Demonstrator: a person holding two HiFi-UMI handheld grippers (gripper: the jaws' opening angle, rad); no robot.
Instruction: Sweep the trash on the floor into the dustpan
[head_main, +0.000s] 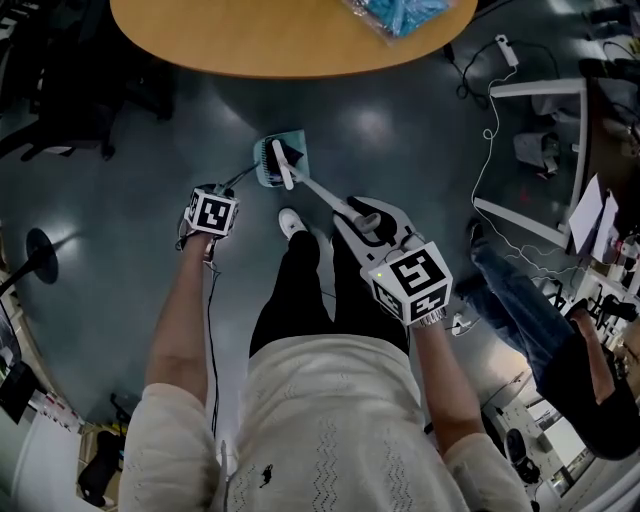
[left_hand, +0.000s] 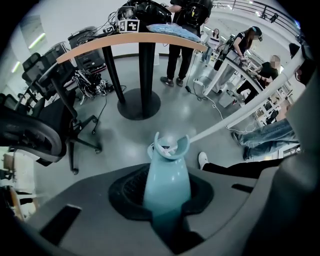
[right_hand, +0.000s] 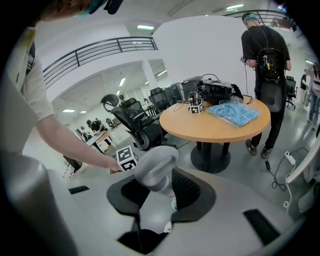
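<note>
The teal dustpan (head_main: 266, 172) is set on the floor (head_main: 120, 200) just beside the round tabletop (head_main: 250, 40), its handle clamped by the fingers of the left gripper (left_hand: 165, 200). The broom (head_main: 300, 178), bristles at the pan, is clamped at its grey handle by the right gripper (right_hand: 156, 187).

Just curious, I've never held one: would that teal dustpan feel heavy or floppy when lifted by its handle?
Probably light: the dustpan looks like moulded plastic. Its handle seems stiff, standing straight between the shut jaws of the left gripper. The glossy surface might be slippery, so it could twist.
</note>
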